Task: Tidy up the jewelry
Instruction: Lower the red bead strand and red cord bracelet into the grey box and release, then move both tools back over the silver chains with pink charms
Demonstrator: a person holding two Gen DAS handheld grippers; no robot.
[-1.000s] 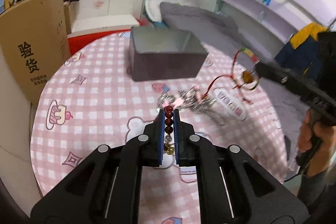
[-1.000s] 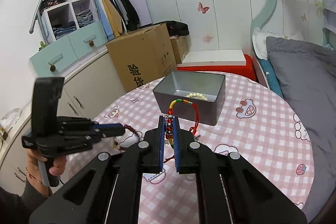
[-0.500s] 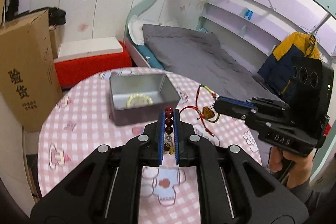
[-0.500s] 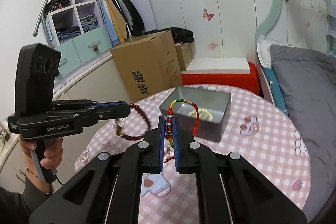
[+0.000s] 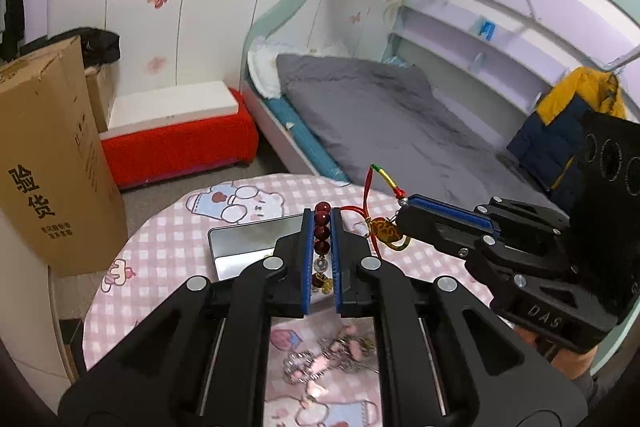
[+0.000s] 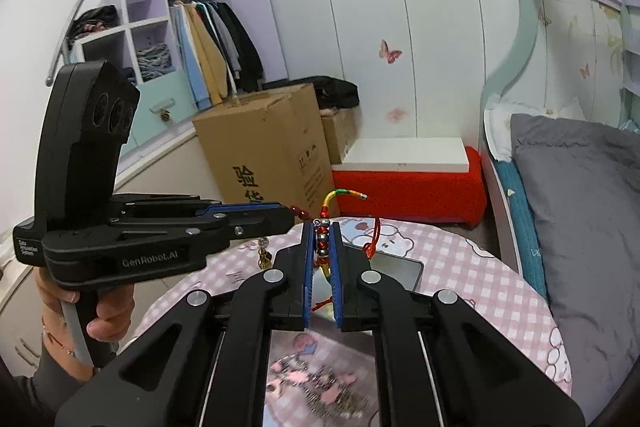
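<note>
Dark red wooden beads run in a line between the blue pads of the left tongs [image 5: 321, 223], which are clenched on this bead bracelet [image 5: 321, 231]; a small brass charm dangles from it just below the pads. Close beside, the right tongs [image 6: 322, 233] are clamped on a rainbow cord bracelet [image 6: 338, 195], its red, yellow and green wrapped end curling up above the tips and a loose red loop hanging off to one side. From the left wrist camera the same cord bracelet shows an amber pendant swinging under the right tongs' tip.

Both pieces hang in the air above the round desk [image 5: 168, 239], which wears a pink checked cloth with cartoon bears. A grey metal tin [image 5: 244, 247] sits open on the desk directly beneath the two tongs, its inside mostly hidden by the fingers. Nearer the person, a blurred heap of silvery chains and pink charms [image 6: 320, 387] lies on the cloth. A hand [image 6: 100, 311] grips the left handle. Behind the desk stand a cardboard box [image 6: 272, 155], a red bench and a bed with a grey cover.
</note>
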